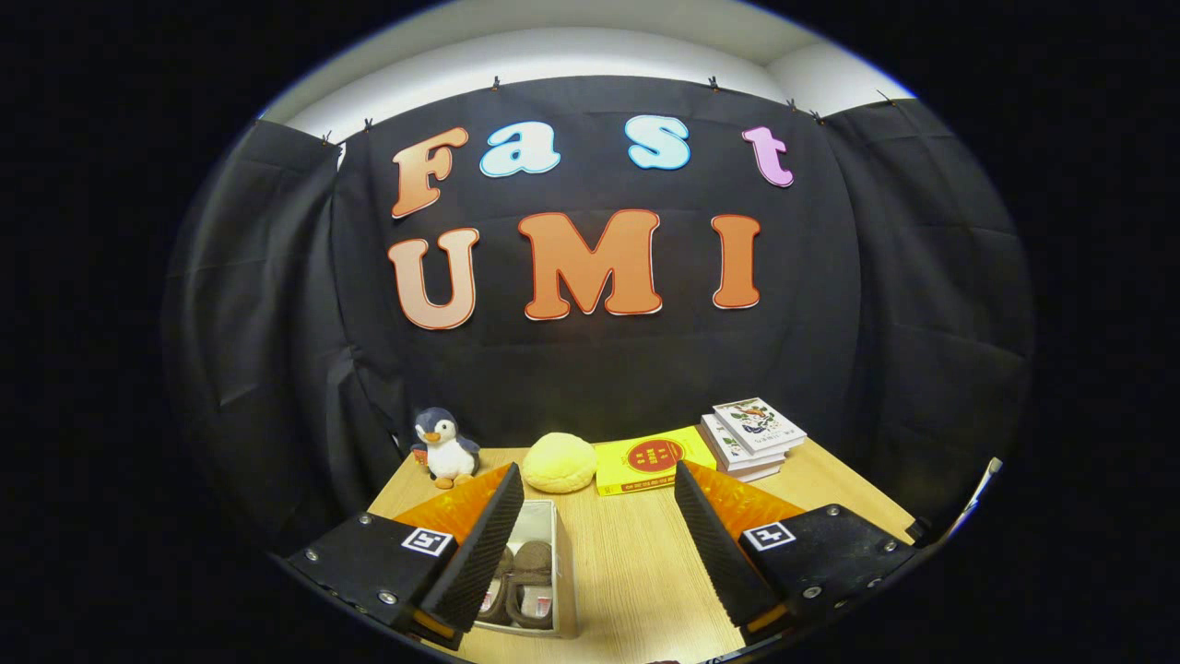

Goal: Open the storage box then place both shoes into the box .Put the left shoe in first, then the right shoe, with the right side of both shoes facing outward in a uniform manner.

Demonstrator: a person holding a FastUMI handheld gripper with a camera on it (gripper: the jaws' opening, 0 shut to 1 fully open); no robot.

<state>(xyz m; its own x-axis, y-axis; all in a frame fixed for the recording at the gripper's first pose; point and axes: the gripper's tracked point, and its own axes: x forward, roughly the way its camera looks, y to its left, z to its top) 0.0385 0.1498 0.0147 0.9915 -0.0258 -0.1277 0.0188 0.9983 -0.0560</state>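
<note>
My gripper (597, 478) is open and held above the wooden table (636, 572), with nothing between its black ribbed fingers (484, 549). A pale, clear-walled storage box (559, 572) stands on the table just inside the left finger, which hides its left part. Two brown shoes (530, 576) lie side by side in the box, their openings facing up. I cannot tell whether a lid covers the box. The right finger (714, 544) stands apart from the box over bare table.
At the table's far edge, against the black cloth wall, stand a penguin plush (445, 447), a round yellow bun-shaped cushion (560, 461), a flat yellow book (650, 459) and a stack of books (751, 438). Bare wood lies between the fingers, right of the box.
</note>
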